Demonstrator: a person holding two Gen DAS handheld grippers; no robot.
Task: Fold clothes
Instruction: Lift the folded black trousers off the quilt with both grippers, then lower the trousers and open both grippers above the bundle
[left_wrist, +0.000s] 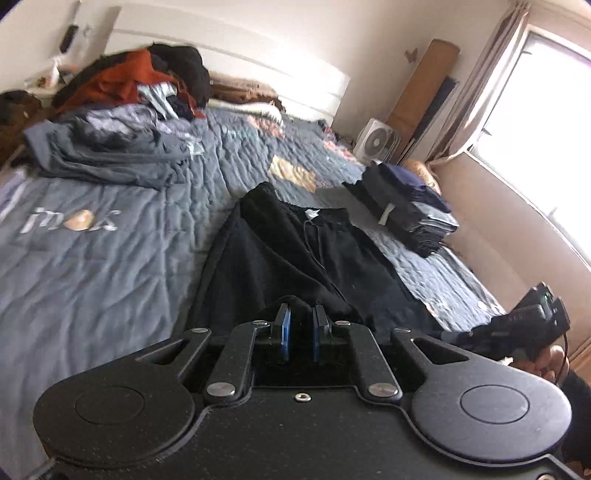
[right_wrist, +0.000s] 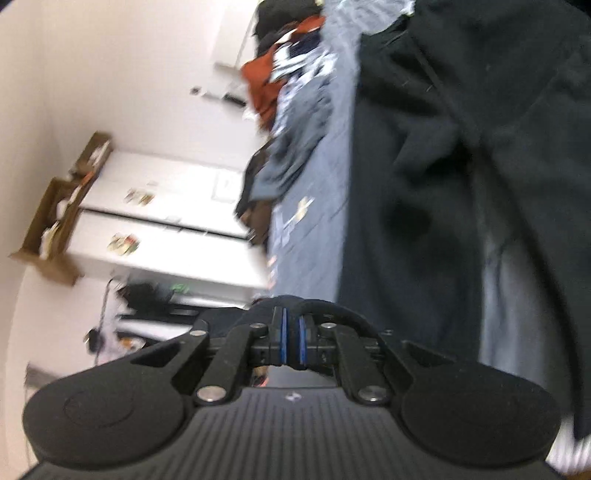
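Garment: the black drawstring pants (left_wrist: 295, 251) lie on the blue-grey quilt (left_wrist: 110, 277) of the bed, between the unfolded heap (left_wrist: 122, 110) at far left and the folded stack (left_wrist: 406, 206) at right.
Long axis: near to far from your left gripper (left_wrist: 301, 325); the waistband with its drawstring is at the far end, the leg ends at your fingers.
Left fingers: clenched on a fold of the black cloth, it seems.
Right gripper (right_wrist: 291, 339): fingers clenched, apparently pinching black cloth too; the view is blurred, so you cannot be sure.
Nearer hand: both sit at the near hem, the right one further right.
Likely move: judged from this, you carry the hem far, toward the waistband.
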